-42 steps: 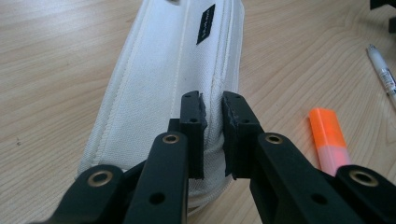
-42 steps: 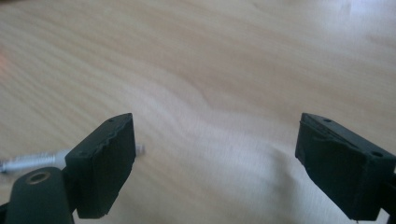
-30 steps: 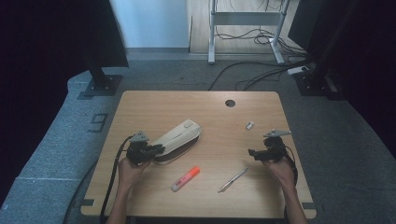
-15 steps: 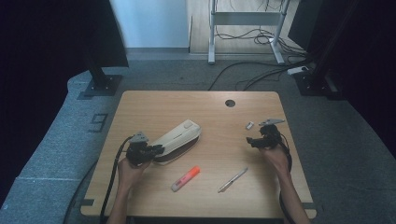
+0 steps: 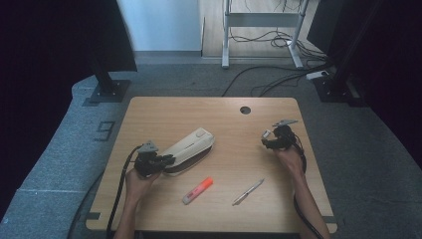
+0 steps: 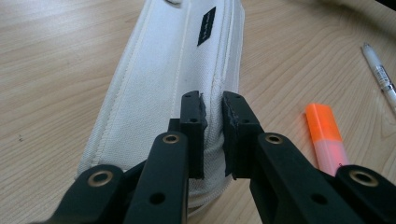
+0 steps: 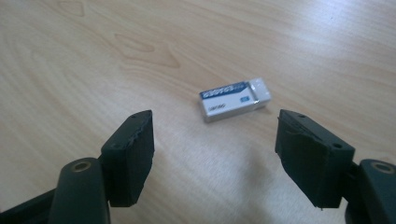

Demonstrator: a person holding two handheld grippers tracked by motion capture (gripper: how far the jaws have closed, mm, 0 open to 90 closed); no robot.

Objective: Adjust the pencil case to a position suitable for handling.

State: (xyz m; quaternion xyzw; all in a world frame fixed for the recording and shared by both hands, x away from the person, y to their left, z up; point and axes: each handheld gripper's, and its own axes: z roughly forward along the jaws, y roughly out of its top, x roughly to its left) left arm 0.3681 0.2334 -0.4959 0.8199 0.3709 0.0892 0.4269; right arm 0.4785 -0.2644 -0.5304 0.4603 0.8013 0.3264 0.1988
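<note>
A white zipped pencil case [image 5: 191, 146] lies slanted at the table's left centre. My left gripper [image 5: 165, 161] is shut on its near end; in the left gripper view the jaws [image 6: 213, 107] pinch the case [image 6: 159, 79] along its zip edge. A small white eraser [image 5: 266, 133] with a blue label lies at the right. My right gripper [image 5: 270, 140] stands open just short of it. In the right gripper view the eraser [image 7: 233, 99] rests on the wood a little beyond the spread jaws of my right gripper [image 7: 215, 122], untouched.
An orange highlighter [image 5: 197, 190] and a silver pen [image 5: 248, 191] lie near the front of the wooden table [image 5: 149, 109]; both also show in the left gripper view, highlighter [image 6: 327, 140] and pen [image 6: 380, 74]. A round cable hole [image 5: 245, 110] is at the back.
My right gripper has moved away from the person and slightly left, up to the eraser. The left gripper and the pencil case have stayed put.
</note>
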